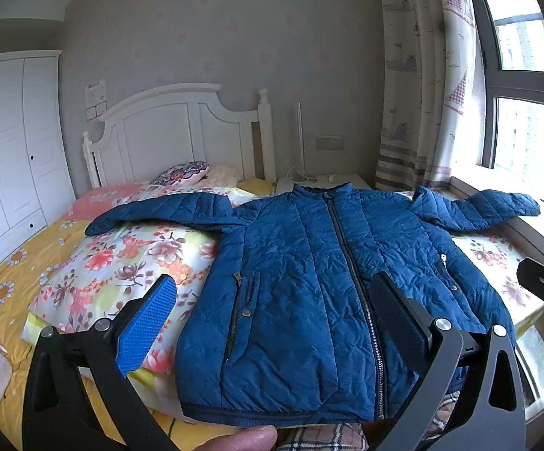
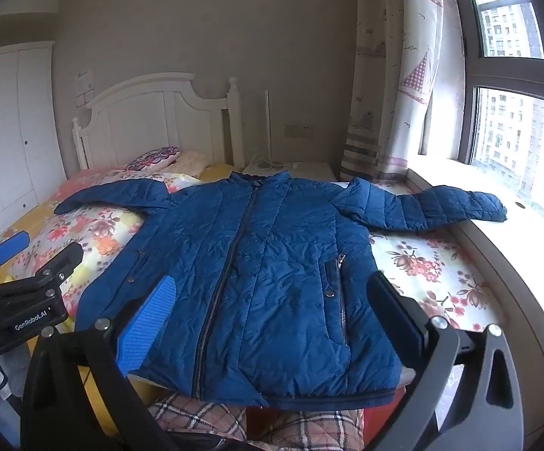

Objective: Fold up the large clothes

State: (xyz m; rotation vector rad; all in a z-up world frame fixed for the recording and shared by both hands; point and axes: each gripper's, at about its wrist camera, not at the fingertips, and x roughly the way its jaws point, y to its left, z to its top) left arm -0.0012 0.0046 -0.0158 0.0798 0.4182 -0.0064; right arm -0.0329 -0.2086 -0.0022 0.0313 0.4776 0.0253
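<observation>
A blue quilted zip-up jacket (image 1: pixel 309 282) lies face up, zipped, on a floral quilt (image 1: pixel 121 259), collar toward the headboard, both sleeves spread out. It also shows in the right wrist view (image 2: pixel 257 270). Its right sleeve (image 2: pixel 433 206) reaches the window sill. My left gripper (image 1: pixel 272 319) is open and empty, held above the jacket's hem, left of the zip. My right gripper (image 2: pixel 272 319) is open and empty above the hem, right of the zip. The left gripper also shows at the left edge of the right wrist view (image 2: pixel 27 259).
White headboard (image 1: pixel 174 131) and pillows (image 1: pixel 182 173) at the far end. White wardrobe (image 1: pixel 9 150) on the left. Nightstand (image 1: pixel 321 182), curtain (image 1: pixel 422 75) and window sill (image 2: pixel 516 233) on the right. Yellow sheet (image 1: pixel 12 263) left of the quilt. Plaid trousers (image 2: pixel 309 428) below.
</observation>
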